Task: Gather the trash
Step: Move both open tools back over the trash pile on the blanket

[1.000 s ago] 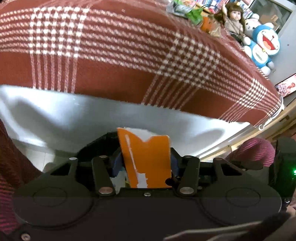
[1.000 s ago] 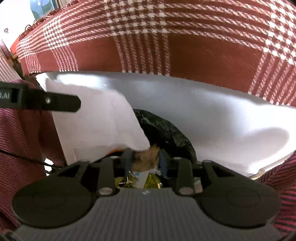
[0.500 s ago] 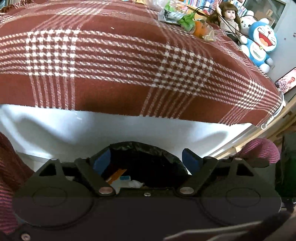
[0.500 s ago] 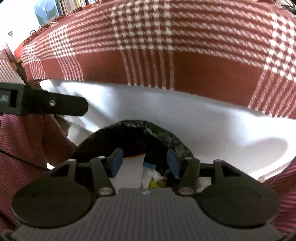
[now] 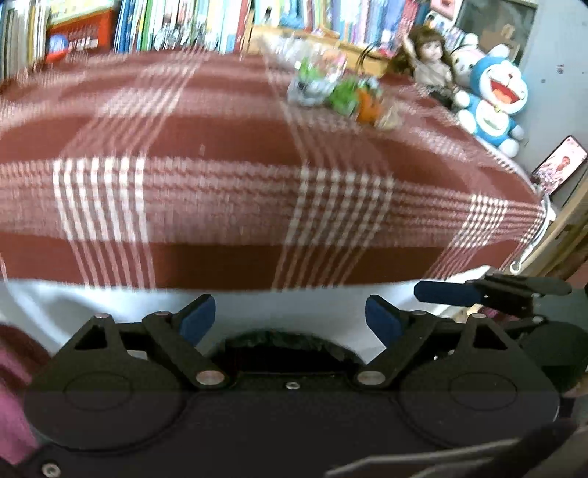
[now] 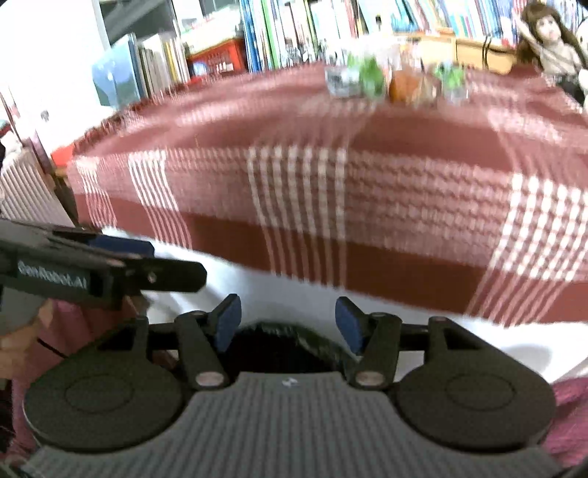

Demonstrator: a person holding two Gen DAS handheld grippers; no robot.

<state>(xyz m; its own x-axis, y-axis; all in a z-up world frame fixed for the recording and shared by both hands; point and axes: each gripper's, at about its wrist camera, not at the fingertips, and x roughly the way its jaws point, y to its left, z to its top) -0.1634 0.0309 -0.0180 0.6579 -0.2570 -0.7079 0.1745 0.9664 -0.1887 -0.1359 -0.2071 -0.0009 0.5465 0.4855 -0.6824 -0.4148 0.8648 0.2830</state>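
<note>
Just left of the black-lined bin (image 6: 290, 340), the left gripper (image 5: 290, 318) has its jaws spread wide with nothing between them, having just been opening. Over the near rim of the bin, below the white edge of the table with the red checked cloth (image 5: 228, 191), the right gripper (image 6: 286, 323) is also released and empty, its jaws likewise just widened. Far beyond the bin, at the back of the cloth, lies a blurred heap of wrappers (image 6: 393, 79).

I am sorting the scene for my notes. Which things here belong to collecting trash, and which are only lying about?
Job: wrappers pile on the cloth; black-lined bin; left gripper and right gripper, both open and empty.

Lying about: doll; blue plush; books; phone.
</note>
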